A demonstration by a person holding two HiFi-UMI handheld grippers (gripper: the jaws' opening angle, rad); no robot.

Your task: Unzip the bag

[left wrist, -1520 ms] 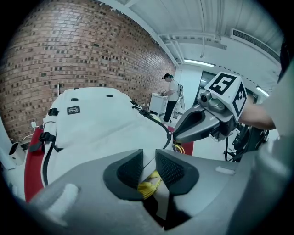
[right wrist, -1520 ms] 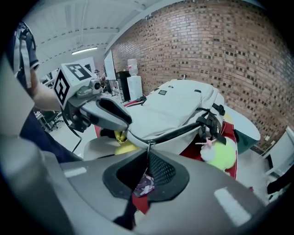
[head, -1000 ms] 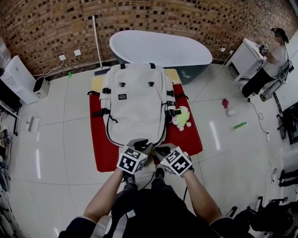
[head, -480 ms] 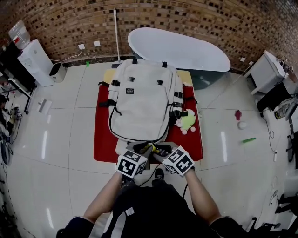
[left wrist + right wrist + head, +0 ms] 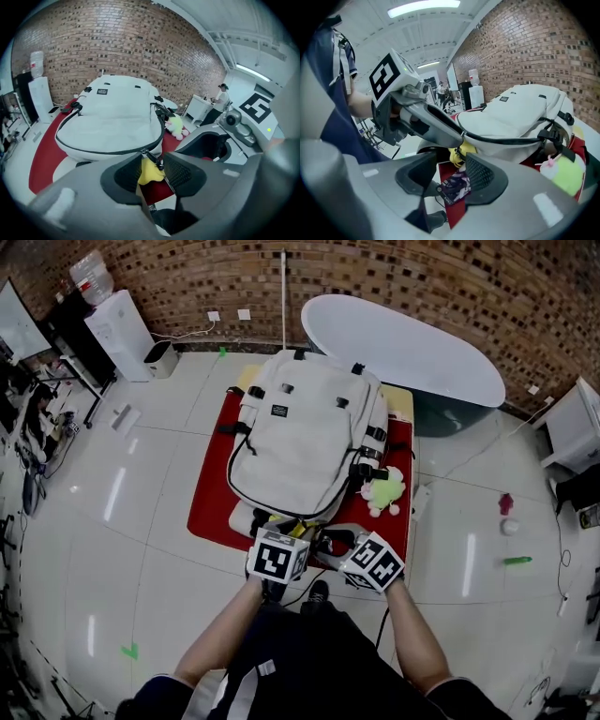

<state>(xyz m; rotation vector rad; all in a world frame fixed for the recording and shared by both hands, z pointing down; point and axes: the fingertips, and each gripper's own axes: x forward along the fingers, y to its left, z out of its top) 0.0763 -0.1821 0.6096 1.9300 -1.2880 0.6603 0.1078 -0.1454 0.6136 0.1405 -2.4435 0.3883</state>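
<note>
A pale grey backpack [image 5: 305, 437] lies flat on a red mat [image 5: 211, 507], with a black zipper line round its edge. Its near end gapes, and a yellow thing [image 5: 281, 521] shows inside. My left gripper [image 5: 283, 532] is at that end. Its jaws have just been opening and now stand open around the yellow thing [image 5: 149, 172], with the black zipper pull [image 5: 151, 157] beside one pad, not pinched. My right gripper [image 5: 334, 542] sits just to the right. Its jaws have also just been opening and stand open over a dark printed card [image 5: 453, 185] on the mat.
A white bathtub [image 5: 403, 348] stands behind the backpack by the brick wall. A green and white plush toy [image 5: 384, 491] lies at the bag's right side. A water dispenser [image 5: 122, 334] is at the far left. Small toys [image 5: 517, 561] lie on the floor at right.
Both grippers were together on the bag's near end; now both have opened and let go. The near end gapes and the yellow thing shows. The head view has swung left.
</note>
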